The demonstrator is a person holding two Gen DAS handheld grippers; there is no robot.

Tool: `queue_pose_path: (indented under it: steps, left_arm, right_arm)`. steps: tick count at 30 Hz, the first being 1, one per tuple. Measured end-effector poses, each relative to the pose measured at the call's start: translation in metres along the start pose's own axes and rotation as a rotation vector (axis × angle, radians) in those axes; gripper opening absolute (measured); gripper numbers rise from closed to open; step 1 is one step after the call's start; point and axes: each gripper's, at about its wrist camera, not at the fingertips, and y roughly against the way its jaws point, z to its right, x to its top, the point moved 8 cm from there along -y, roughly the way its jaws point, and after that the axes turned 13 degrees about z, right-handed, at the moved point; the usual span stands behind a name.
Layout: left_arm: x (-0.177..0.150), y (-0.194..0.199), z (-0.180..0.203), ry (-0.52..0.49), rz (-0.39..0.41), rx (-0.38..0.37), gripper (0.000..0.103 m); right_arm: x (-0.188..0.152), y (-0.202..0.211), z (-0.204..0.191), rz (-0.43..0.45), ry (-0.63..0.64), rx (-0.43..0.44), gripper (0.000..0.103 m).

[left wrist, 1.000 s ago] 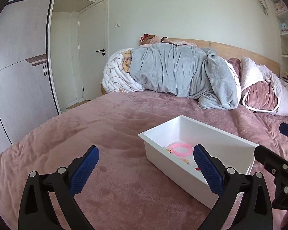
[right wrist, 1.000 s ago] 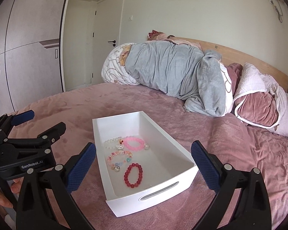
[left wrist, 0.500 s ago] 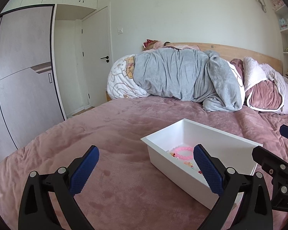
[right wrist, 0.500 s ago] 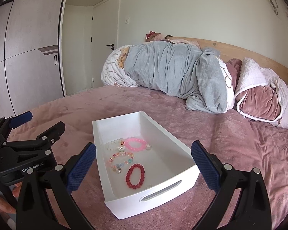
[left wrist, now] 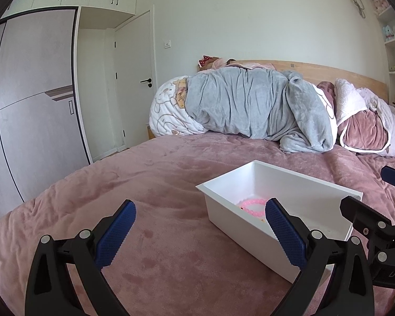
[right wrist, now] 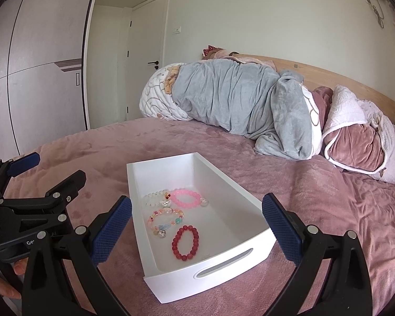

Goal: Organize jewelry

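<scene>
Both pairs of jaws stand wide apart, holding nothing. The right gripper hovers straight over the white rectangular plastic tray, whose long axis runs away from it; the left gripper sits beside the tray, so the right is nearer. Four beaded bracelets lie inside: red, pink, multicoloured, pearl-white, all on the mauve bed.
</scene>
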Motion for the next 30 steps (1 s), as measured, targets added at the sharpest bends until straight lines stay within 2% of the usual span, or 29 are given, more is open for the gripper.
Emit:
queue_pose_path:
  steps: [30]
  left_arm:
    - [-0.0007, 0.0026, -0.0017, 0.050, 0.003, -0.021, 0.099]
  right_arm:
    - [-0.0040, -0.0040, 0.0079, -0.025, -0.019, -0.022, 0.098]
